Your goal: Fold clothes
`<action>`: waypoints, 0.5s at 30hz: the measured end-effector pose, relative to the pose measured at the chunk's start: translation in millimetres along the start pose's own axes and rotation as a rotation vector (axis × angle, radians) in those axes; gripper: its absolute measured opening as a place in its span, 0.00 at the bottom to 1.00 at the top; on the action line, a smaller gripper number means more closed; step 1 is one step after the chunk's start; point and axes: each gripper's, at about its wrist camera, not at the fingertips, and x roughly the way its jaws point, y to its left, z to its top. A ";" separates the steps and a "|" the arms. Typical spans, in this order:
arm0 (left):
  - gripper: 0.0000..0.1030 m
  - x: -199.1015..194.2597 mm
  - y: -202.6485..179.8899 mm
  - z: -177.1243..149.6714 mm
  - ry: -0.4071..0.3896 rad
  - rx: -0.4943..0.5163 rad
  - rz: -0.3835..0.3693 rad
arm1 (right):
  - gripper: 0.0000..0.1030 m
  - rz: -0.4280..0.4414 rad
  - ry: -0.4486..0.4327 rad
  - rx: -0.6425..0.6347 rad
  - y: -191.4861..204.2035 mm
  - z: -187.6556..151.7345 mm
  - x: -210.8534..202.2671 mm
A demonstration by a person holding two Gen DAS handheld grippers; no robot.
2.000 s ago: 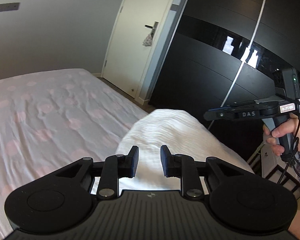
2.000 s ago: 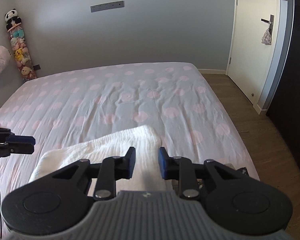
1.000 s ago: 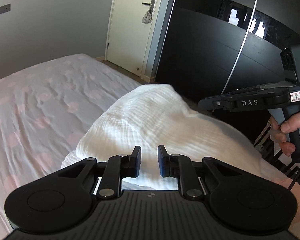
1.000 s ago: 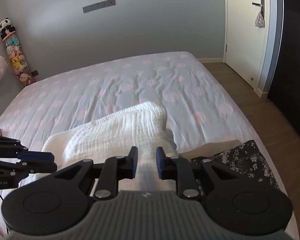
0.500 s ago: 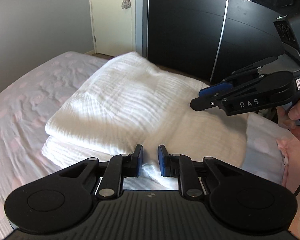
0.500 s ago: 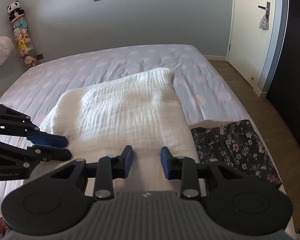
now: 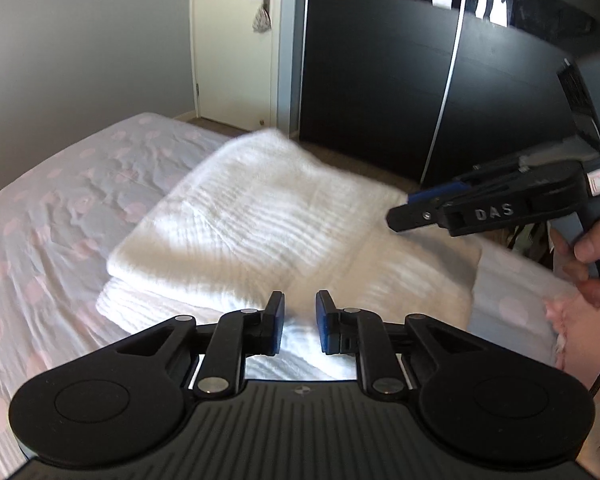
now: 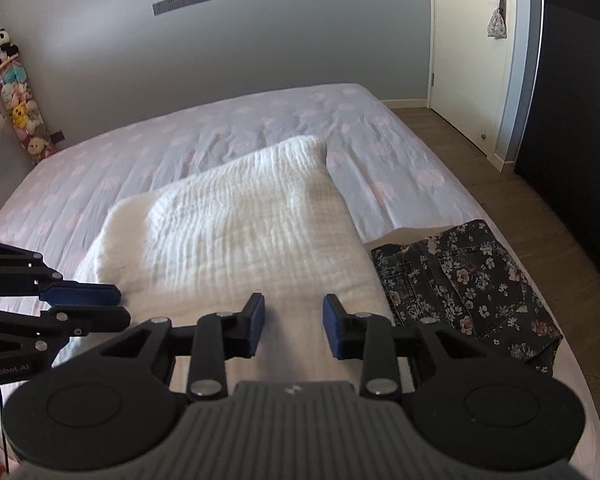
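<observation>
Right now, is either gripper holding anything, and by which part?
Nothing is held. The left gripper and right gripper both have their jaws opening above the folded white cloth, with no fabric pinched.

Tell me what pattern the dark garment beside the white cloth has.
Small flowers on black, clearest in the right wrist view.

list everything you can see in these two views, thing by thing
white cloth: one, white, folded on the bed's near part
floral garment: one, dark with flowers, folded at the bed's edge, right of the cloth
bed: one, grey sheet with pink dots
door: one, white, small pouch hung on its handle
wardrobe: one, glossy black
plush toys: a column, mixed colours, far left corner
wall plate: one, grey, on the far wall
left gripper: black, blue pads, jaws opening, nothing pinched
right gripper: black, blue pads, jaws opening above the cloth
hand: one, on the right gripper's handle
</observation>
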 end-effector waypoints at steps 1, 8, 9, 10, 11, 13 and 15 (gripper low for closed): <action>0.20 -9.9 2.3 1.7 -0.019 -0.016 -0.001 | 0.39 0.003 -0.023 0.011 1.2 0.7 -11.8; 0.53 -86.8 1.2 6.8 -0.189 -0.082 0.007 | 0.64 -0.019 -0.166 0.046 25.1 -1.7 -93.5; 0.55 -95.7 -0.3 6.2 -0.208 -0.094 0.000 | 0.71 -0.014 -0.184 0.048 29.9 -3.9 -103.3; 0.55 -105.0 -3.0 5.5 -0.227 -0.103 -0.004 | 0.74 -0.013 -0.203 0.051 35.3 -6.9 -112.5; 0.57 -111.9 -7.3 4.0 -0.244 -0.100 0.005 | 0.79 -0.014 -0.224 0.054 40.9 -10.0 -121.5; 0.63 -125.8 -16.0 1.0 -0.279 -0.093 0.025 | 0.81 -0.025 -0.263 0.055 53.5 -16.9 -138.0; 0.69 -138.0 -26.6 -5.4 -0.322 -0.067 0.070 | 0.87 -0.053 -0.302 0.046 68.4 -25.0 -152.4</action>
